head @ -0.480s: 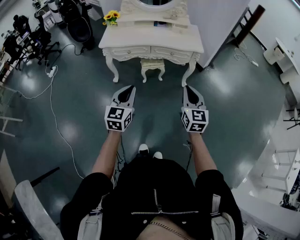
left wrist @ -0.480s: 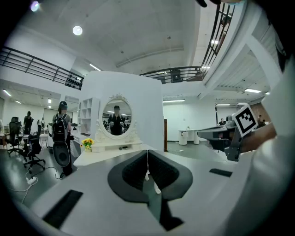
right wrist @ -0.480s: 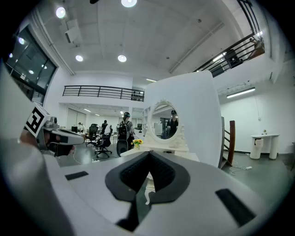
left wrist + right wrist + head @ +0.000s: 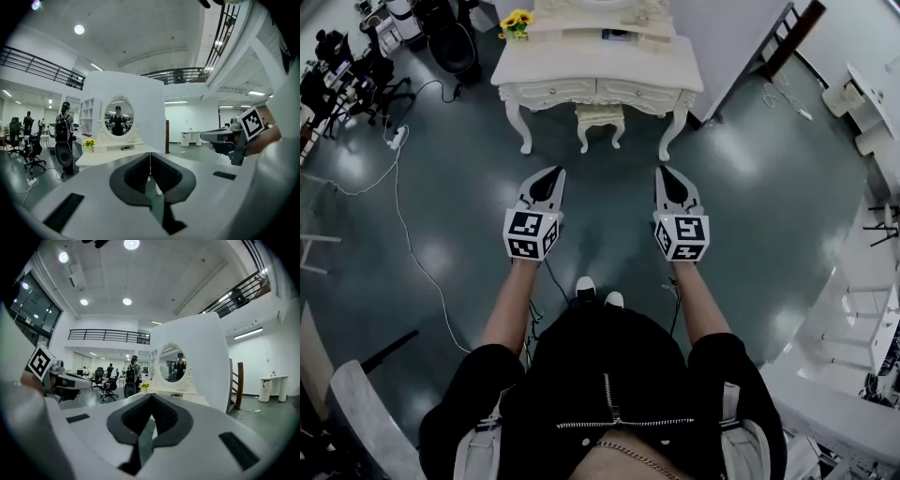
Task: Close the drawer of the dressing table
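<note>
The white dressing table (image 4: 598,66) stands at the top of the head view, some way ahead of me. Its oval mirror (image 4: 118,117) shows in both gripper views. Two drawer fronts (image 4: 558,92) face me under the top; from here I cannot tell whether either stands out. My left gripper (image 4: 553,173) and right gripper (image 4: 664,172) are held side by side over the dark floor, short of the table and pointing at it. Both have their jaws together with nothing between them. The left gripper (image 4: 150,154) and right gripper (image 4: 151,395) look shut in their own views too.
A small white stool (image 4: 600,119) sits under the table. Yellow flowers (image 4: 516,22) stand on its left corner. Office chairs (image 4: 356,75) and a cable with a power strip (image 4: 396,141) lie at the left. Stairs (image 4: 783,42) and white tables (image 4: 867,103) are at the right.
The table, the stool and both grippers sit slightly higher and further left in the head view. The grippers keep their spacing and stay shut.
</note>
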